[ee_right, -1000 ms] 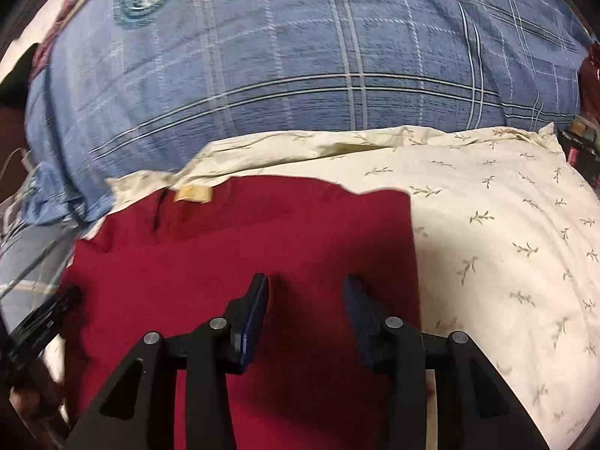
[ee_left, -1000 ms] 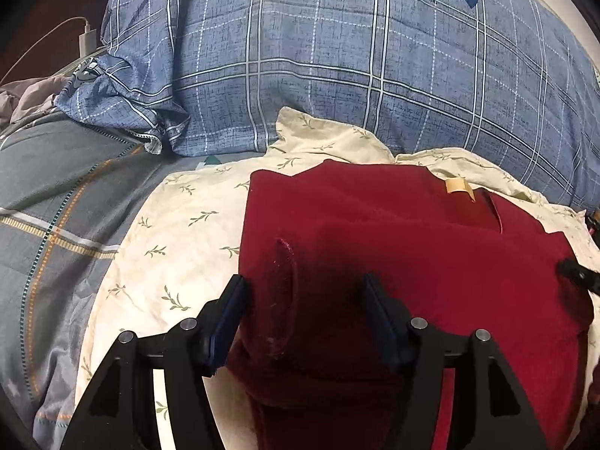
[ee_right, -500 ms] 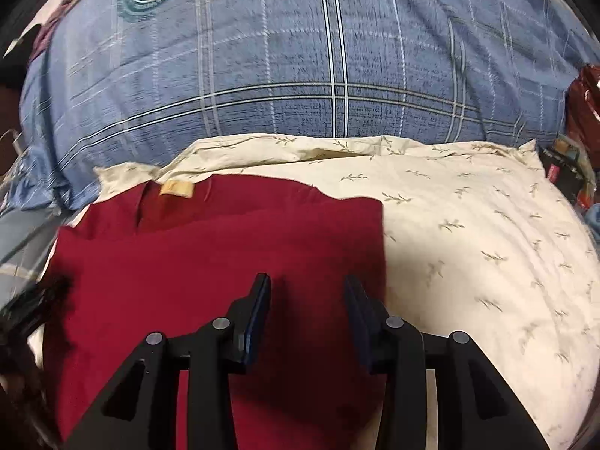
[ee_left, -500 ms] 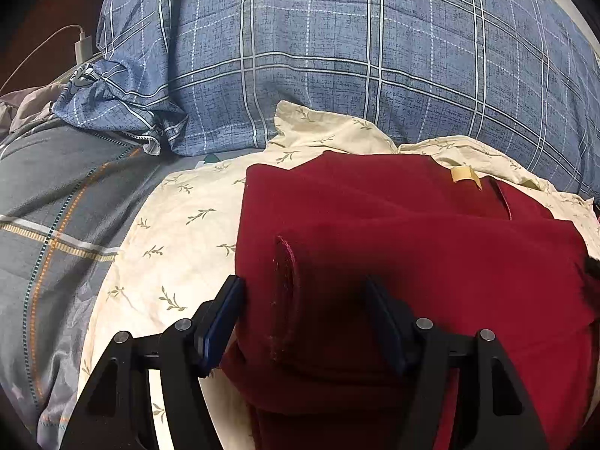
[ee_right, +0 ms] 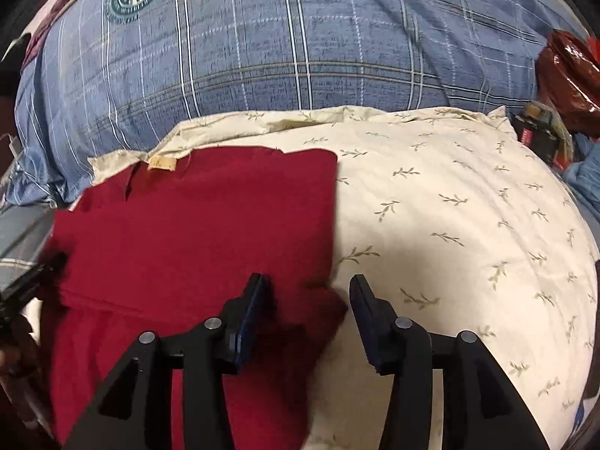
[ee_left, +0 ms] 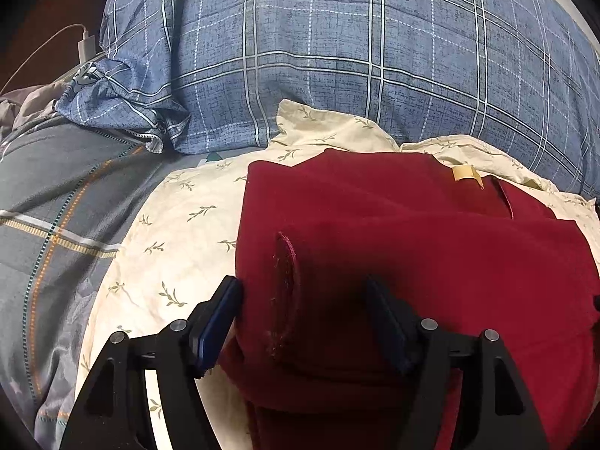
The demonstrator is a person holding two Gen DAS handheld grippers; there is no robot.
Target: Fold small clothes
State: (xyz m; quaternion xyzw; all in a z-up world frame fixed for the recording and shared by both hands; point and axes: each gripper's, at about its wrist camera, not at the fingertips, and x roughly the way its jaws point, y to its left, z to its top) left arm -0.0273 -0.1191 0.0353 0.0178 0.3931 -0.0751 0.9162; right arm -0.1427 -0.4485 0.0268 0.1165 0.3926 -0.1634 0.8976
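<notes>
A dark red garment (ee_left: 431, 255) lies partly folded on a cream leaf-print pillow (ee_left: 176, 232); a tan label (ee_left: 465, 174) shows near its far edge. My left gripper (ee_left: 303, 296) is open, its fingers straddling the garment's raised left fold and hem. In the right wrist view the garment (ee_right: 202, 217) covers the left half of the pillow (ee_right: 468, 225). My right gripper (ee_right: 309, 292) is open over the garment's right edge, the left finger above the cloth, the right finger above the pillow. The tip of the left gripper (ee_right: 26, 281) shows at the far left.
A large blue plaid pillow (ee_left: 337, 56) lies behind the cream one. A grey plaid blanket (ee_left: 48, 202) is at the left with a white charger and cable (ee_left: 84, 43). A red plastic bag (ee_right: 570, 75) and small boxes (ee_right: 540, 131) sit at the far right.
My right gripper has moved right, from over the middle of the garment to its right edge. My left gripper has stayed open around the left fold, shifting only slightly.
</notes>
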